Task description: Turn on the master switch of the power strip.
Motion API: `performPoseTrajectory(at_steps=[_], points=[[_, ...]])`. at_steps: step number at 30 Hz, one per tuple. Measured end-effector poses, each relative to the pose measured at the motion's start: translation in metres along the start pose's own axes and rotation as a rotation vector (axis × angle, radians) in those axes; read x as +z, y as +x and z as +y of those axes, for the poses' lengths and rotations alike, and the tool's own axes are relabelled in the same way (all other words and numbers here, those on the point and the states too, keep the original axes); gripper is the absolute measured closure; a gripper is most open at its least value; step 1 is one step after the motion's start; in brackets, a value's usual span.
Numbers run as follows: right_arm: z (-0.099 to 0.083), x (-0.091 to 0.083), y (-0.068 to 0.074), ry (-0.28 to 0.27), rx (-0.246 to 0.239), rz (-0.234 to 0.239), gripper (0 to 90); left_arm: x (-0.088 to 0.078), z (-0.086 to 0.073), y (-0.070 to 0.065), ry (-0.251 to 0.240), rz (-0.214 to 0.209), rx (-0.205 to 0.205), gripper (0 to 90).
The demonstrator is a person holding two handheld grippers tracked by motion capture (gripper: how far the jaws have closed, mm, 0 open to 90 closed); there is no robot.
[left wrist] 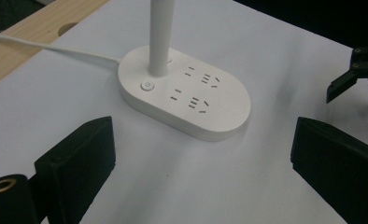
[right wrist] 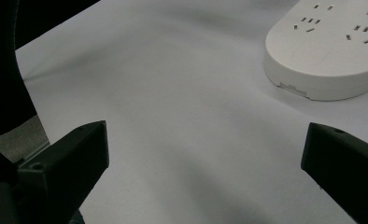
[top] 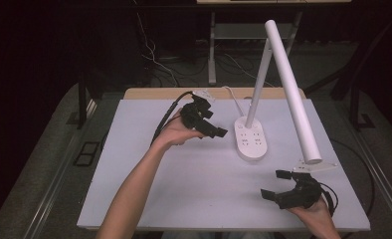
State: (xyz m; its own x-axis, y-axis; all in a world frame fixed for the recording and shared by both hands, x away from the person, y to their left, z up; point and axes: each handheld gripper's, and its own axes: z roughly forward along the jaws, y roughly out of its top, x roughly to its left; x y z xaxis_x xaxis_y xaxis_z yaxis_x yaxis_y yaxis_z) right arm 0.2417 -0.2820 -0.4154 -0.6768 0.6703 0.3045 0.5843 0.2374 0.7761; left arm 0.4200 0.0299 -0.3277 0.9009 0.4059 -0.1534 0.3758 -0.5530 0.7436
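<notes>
A white desk lamp stands on the white table (top: 184, 189); its oval base (top: 250, 140) carries two rows of socket slots and a round button (left wrist: 146, 86) beside the stem (left wrist: 159, 37). The long tube head (top: 293, 94) slopes down toward the right. My left gripper (top: 215, 123) is held up just left of the base, open and empty, and the base (left wrist: 210, 107) lies ahead between its jaws. My right gripper (top: 273, 184) hovers low at the front right, open and empty. Ahead of it, at its upper right, is the base's end (right wrist: 327, 51).
A white cable (left wrist: 56, 46) runs from the lamp base back over the wooden table edge (top: 154, 93). The tube's lower end (top: 312, 158) hangs just above my right gripper. Dark floor and loose cables surround the table.
</notes>
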Motion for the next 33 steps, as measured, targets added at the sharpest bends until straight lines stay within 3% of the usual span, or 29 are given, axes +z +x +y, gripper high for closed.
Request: performPoseTrajectory(at_steps=[16,24,28,31,33], points=[[0.000,0.001,0.000,0.004,0.000,0.005,0.4,0.019,0.020,0.013,0.009,-0.004,-0.022,9.9],[0.000,0.000,-0.001,-0.004,0.002,0.005,0.4,0.033,0.025,0.022,-0.005,0.000,-0.074,14.3],[0.000,0.000,-0.001,-0.004,0.000,0.006,0.4,0.040,0.028,0.029,-0.011,0.001,-0.062,15.7],[0.000,0.000,-0.001,0.002,-0.003,0.006,0.4,0.047,0.029,0.029,-0.018,0.015,-0.102,18.0],[0.000,0.001,-0.001,-0.002,-0.001,0.008,0.4,0.051,0.029,0.031,-0.026,0.015,-0.104,21.5]])
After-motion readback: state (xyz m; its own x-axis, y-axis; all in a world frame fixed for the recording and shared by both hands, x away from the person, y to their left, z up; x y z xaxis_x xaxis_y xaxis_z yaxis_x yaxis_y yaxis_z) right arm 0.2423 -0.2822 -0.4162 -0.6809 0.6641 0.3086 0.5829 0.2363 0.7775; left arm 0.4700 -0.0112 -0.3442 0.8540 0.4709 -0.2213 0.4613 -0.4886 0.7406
